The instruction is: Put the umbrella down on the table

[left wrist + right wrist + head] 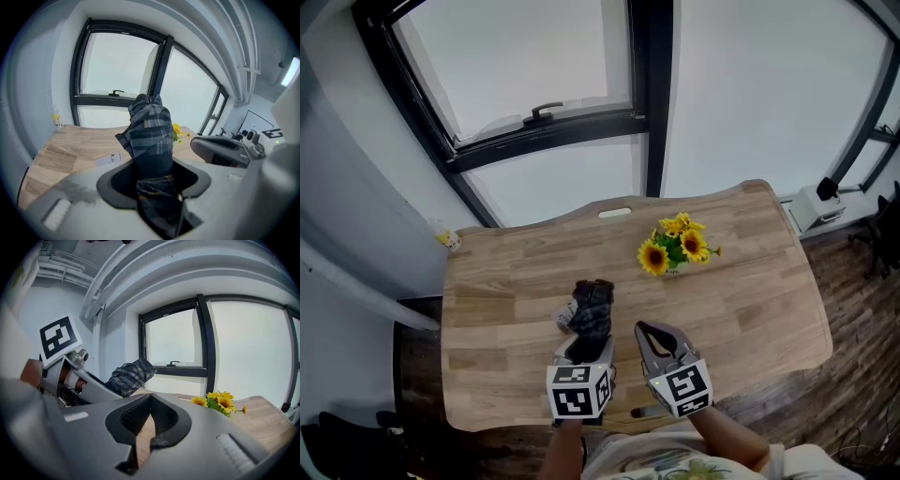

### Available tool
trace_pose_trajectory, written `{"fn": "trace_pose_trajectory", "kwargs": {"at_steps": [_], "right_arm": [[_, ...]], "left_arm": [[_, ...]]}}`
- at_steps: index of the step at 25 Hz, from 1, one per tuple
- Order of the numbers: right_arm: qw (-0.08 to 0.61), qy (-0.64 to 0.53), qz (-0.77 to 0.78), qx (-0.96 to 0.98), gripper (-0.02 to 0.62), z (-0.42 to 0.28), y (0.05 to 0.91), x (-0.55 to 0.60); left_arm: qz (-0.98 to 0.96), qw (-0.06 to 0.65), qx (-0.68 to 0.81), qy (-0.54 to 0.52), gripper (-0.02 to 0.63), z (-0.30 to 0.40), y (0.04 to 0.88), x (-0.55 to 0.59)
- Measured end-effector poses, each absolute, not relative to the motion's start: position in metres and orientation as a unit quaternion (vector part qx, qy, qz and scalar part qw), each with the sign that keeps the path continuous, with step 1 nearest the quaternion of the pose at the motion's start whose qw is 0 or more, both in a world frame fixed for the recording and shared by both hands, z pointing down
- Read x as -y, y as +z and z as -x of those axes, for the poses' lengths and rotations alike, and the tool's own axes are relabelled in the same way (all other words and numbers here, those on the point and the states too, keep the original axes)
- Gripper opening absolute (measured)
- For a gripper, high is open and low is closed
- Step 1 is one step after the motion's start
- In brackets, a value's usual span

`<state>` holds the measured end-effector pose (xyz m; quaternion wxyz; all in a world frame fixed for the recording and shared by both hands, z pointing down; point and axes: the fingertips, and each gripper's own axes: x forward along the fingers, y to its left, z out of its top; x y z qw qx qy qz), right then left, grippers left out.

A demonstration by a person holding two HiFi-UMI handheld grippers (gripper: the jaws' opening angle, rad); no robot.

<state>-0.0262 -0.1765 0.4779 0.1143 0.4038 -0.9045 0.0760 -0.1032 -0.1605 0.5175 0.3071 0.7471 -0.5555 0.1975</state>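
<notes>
Umbrella (pixel 592 305): clamped in left gripper (pixel 585 345), long axis toward 12 o'clock, over table (pixel 750 300). Right gripper (pixel 649 330): closed, empty, at 3 o'clock.

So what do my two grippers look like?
Both are grey plastic, with dark ribbed pads inside curved jaws. The left gripper and right gripper each carry a white cube with black square markers. The person wears a pale printed shirt.
</notes>
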Motion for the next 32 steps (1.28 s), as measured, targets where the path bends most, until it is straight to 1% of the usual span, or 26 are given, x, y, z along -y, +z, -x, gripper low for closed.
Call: {"fn": "trace_pose_trajectory", "kwargs": {"at_steps": [32], "right_arm": [[0.121, 0.094, -0.400, 0.904, 0.002, 0.017, 0.492, 0.186]], "left_arm": [[-0.729, 0.348, 0.542, 0.230, 0.219, 0.093, 0.566, 0.159]]}}
